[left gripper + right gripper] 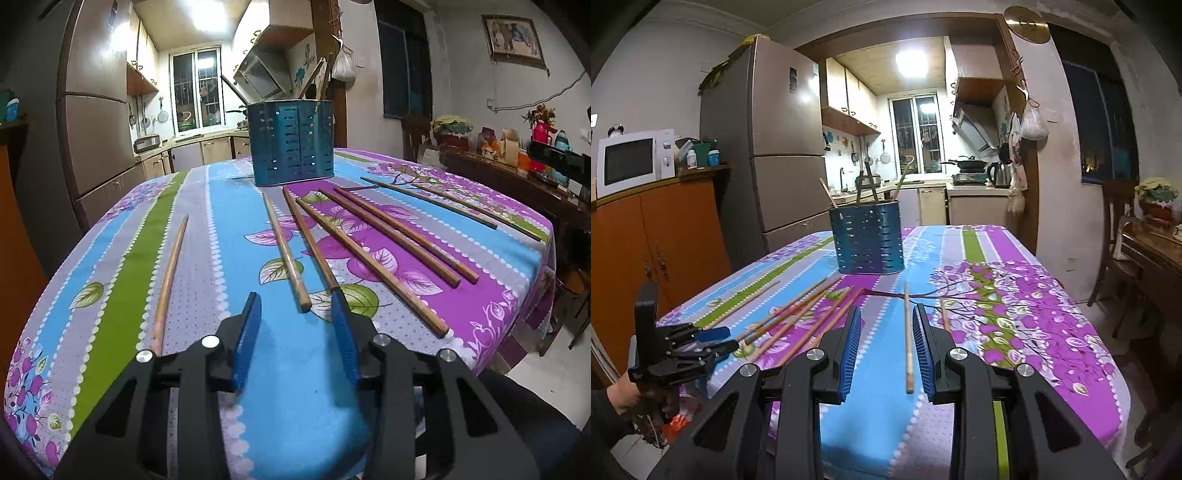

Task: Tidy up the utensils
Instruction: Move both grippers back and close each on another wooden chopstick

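Note:
A blue perforated utensil holder (pixel 293 142) stands at the far middle of the table with a few utensils in it; it also shows in the right wrist view (pixel 866 240). Several wooden chopsticks (pixel 373 258) lie loose on the floral tablecloth. My left gripper (pixel 295 301) is open and empty, just above the near ends of two chopsticks (pixel 286 254). My right gripper (pixel 886 314) is open, with one chopstick (pixel 908 338) lying between its fingers on the cloth. The left gripper also shows in the right wrist view (pixel 718 339).
The table edge (pixel 509 354) drops off at the right, with a wooden chair and a sideboard (pixel 524 177) beyond. An orange cabinet (pixel 653 251) with a microwave and a fridge (pixel 768 147) stand left of the table.

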The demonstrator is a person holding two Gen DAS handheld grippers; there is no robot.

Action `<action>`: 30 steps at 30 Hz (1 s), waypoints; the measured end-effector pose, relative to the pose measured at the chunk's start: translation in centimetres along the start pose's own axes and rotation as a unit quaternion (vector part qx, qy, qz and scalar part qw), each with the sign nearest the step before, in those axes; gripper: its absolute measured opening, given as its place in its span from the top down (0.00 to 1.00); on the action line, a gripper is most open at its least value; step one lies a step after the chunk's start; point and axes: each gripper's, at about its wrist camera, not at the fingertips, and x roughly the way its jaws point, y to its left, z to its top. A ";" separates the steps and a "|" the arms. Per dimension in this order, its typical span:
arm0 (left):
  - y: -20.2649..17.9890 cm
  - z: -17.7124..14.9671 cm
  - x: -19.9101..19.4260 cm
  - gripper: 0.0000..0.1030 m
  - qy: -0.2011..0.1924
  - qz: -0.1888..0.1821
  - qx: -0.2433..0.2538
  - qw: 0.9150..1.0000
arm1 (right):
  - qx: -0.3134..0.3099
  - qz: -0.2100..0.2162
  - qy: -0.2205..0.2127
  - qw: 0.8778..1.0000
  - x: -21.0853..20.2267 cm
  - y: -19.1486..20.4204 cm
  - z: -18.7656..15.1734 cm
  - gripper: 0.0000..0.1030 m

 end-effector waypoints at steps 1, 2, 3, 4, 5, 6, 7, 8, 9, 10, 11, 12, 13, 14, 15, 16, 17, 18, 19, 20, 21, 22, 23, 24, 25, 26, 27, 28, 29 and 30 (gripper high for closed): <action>-0.1 0.1 0.2 0.69 -0.002 -0.001 0.000 1.000 | -0.001 0.000 0.001 1.000 0.0 -0.1 -0.2 0.70; -0.2 0.0 0.4 0.69 -0.003 0.001 0.000 1.000 | -0.005 -0.001 0.002 1.000 0.0 0.0 -0.5 0.70; -0.3 0.0 0.5 0.69 -0.005 0.001 -0.001 1.000 | -0.009 0.000 0.004 1.000 0.1 0.1 -0.9 0.71; -0.3 0.1 0.8 0.71 -0.007 -0.001 -0.005 1.000 | -0.011 0.002 0.008 1.000 0.2 0.1 -1.3 0.71; -0.3 0.1 1.0 0.72 -0.009 0.000 -0.006 1.000 | -0.012 0.006 0.015 1.000 0.5 0.2 -2.0 0.71; -0.4 0.2 1.3 0.72 -0.011 0.001 -0.006 1.000 | -0.016 0.004 0.022 1.000 0.8 0.2 -2.6 0.71; -0.4 0.3 1.3 0.72 -0.013 0.000 -0.007 1.000 | -0.017 0.004 0.028 0.999 1.1 0.1 -3.2 0.71; -0.5 0.3 1.5 0.72 -0.014 -0.002 -0.010 1.000 | -0.015 0.003 0.038 0.999 1.5 -0.1 -3.9 0.71; -0.5 0.3 1.5 0.72 -0.016 -0.002 -0.011 1.000 | -0.013 0.000 0.047 0.999 2.0 -0.3 -4.6 0.71; -0.6 0.3 1.4 0.73 -0.019 -0.003 -0.011 1.000 | -0.016 -0.005 0.055 0.998 2.5 -0.5 -5.3 0.71; -0.6 0.2 1.4 0.73 -0.020 -0.003 -0.011 1.000 | -0.015 -0.006 0.060 0.998 3.0 -0.6 -5.7 0.72; -0.6 0.2 1.4 0.73 -0.021 -0.003 -0.013 1.000 | -0.013 -0.006 0.064 0.998 3.4 -0.7 -6.0 0.72; -0.6 0.2 1.4 0.73 -0.021 -0.003 -0.015 1.000 | -0.015 -0.008 0.067 0.998 4.1 -0.9 -6.4 0.72; -0.6 0.3 1.4 0.73 -0.021 -0.004 -0.017 1.000 | -0.017 -0.010 0.068 0.998 4.6 -0.9 -6.5 0.73; -0.6 0.3 1.4 0.73 -0.021 -0.003 -0.019 1.000 | -0.016 -0.011 0.069 0.997 5.2 -1.0 -6.6 0.75; -0.6 0.3 1.4 0.73 -0.022 -0.002 -0.021 1.000 | -0.016 -0.010 0.070 0.997 5.8 -1.1 -6.6 0.76; -0.6 0.3 1.4 0.73 -0.023 -0.002 -0.024 0.999 | -0.018 -0.013 0.066 0.998 6.3 -1.2 -6.6 0.76; -0.6 0.2 1.4 0.73 -0.023 -0.002 -0.026 0.999 | -0.019 -0.013 0.065 0.998 6.6 -1.2 -6.4 0.76; -0.7 0.2 1.4 0.73 -0.023 -0.001 -0.027 0.999 | -0.016 -0.013 0.064 0.998 7.2 -1.4 -6.2 0.77; -0.6 0.2 1.4 0.73 -0.024 -0.001 -0.030 0.999 | -0.015 -0.014 0.064 0.998 7.6 -1.5 -6.1 0.77; -0.7 0.2 1.4 0.73 -0.025 -0.001 -0.033 0.999 | -0.016 -0.015 0.063 0.998 7.8 -1.5 -6.1 0.79; -0.6 0.1 1.4 0.73 -0.026 0.000 -0.033 0.999 | -0.017 -0.016 0.061 0.998 8.0 -1.5 -6.1 0.80; -0.7 0.1 1.4 0.73 -0.027 0.001 -0.034 0.999 | -0.017 -0.016 0.059 0.998 8.1 -1.5 -6.1 0.80; -0.7 0.0 1.4 0.73 -0.029 0.003 -0.036 0.999 | -0.019 -0.017 0.056 0.998 8.1 -1.4 -6.2 0.80; -0.8 0.0 1.4 0.73 -0.030 0.004 -0.037 0.999 | -0.021 -0.018 0.053 0.998 8.0 -1.4 -6.3 0.80; -0.9 0.0 1.4 0.73 -0.033 0.007 -0.036 0.999 | -0.021 -0.018 0.051 0.998 7.9 -1.6 -6.3 0.81; -0.9 -0.1 1.4 0.73 -0.036 0.010 -0.037 0.999 | -0.021 -0.020 0.049 0.998 7.8 -1.6 -6.4 0.84; -1.0 -0.2 1.4 0.75 -0.038 0.012 -0.038 0.998 | -0.021 -0.021 0.047 0.998 7.7 -1.6 -6.4 0.86; -1.0 -0.2 1.3 0.81 -0.041 0.016 -0.039 0.998 | -0.021 -0.023 0.044 0.999 7.5 -1.6 -6.5 0.87; -1.1 -0.3 1.4 0.84 -0.044 0.018 -0.041 0.998 | -0.024 -0.024 0.042 0.999 7.4 -1.5 -6.6 0.88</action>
